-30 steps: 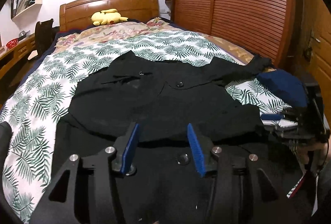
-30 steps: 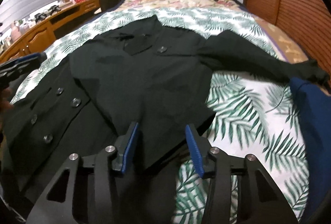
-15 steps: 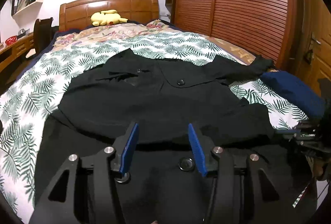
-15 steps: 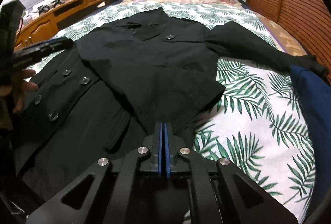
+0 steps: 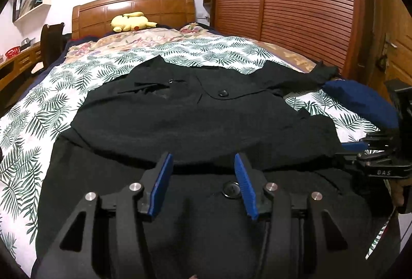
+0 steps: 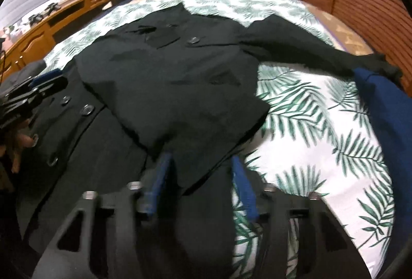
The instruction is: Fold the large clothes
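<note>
Black coat (image 5: 206,119) lies flat on the leaf-print bedspread (image 5: 33,109), collar toward the headboard (image 5: 134,8), hem toward both cameras; long axis runs head-to-foot of the bed

Left gripper (image 5: 203,181): jaws spread apart, nothing between them, poised over the lower front of the coat just short of a folded edge crossing the garment. A coat button (image 5: 231,189) shows just inside its right pad

Right gripper (image 6: 198,186): jaws apart, blurred; a corner of the folded-over coat panel (image 6: 190,171) sits between the pads. Cannot tell whether either pad touches the cloth

Key relation: the one sleeve (image 6: 309,52) not yet folded extends away from the body toward the wardrobe (image 5: 296,3) side, cuff ending at a navy cushion (image 6: 381,109). It lies ahead and to the right of the right gripper, well apart from the left. Judgement: right gripper is the nearer one for bringing that sleeve in

View differences: right wrist shows the full sleeve and the row of front buttons; left wrist shows only the sleeve's far end, but gives the right gripper from the side, jaw gap not readable there
</note>
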{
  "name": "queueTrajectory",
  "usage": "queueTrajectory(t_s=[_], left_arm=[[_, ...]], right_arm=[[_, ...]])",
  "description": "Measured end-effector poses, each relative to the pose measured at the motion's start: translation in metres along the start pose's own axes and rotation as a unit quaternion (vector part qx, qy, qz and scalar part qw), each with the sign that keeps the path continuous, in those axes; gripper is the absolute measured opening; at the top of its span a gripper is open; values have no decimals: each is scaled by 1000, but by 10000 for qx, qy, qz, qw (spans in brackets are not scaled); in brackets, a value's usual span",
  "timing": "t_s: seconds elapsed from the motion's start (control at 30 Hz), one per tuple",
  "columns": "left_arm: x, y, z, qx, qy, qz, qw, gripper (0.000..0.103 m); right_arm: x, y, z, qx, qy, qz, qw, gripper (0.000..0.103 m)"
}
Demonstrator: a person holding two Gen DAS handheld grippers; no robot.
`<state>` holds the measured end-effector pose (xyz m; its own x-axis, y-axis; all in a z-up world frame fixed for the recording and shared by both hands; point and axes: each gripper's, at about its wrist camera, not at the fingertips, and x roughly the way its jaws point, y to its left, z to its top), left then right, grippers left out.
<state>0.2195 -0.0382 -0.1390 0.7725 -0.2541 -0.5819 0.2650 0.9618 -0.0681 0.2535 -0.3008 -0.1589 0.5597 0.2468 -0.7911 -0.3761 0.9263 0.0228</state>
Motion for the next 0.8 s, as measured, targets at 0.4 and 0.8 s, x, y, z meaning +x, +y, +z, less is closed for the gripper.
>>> queueTrajectory(t_s=[0.4, 0.8], left_arm=[[5, -4, -4, 72, 66, 55, 9999, 49], [8, -2, -5, -2, 92, 76, 9999, 49]], right_arm=[[-38, 11, -8, -308, -283, 4, 9991, 1], [-51, 11, 16, -437, -644, -300, 9965, 43]])
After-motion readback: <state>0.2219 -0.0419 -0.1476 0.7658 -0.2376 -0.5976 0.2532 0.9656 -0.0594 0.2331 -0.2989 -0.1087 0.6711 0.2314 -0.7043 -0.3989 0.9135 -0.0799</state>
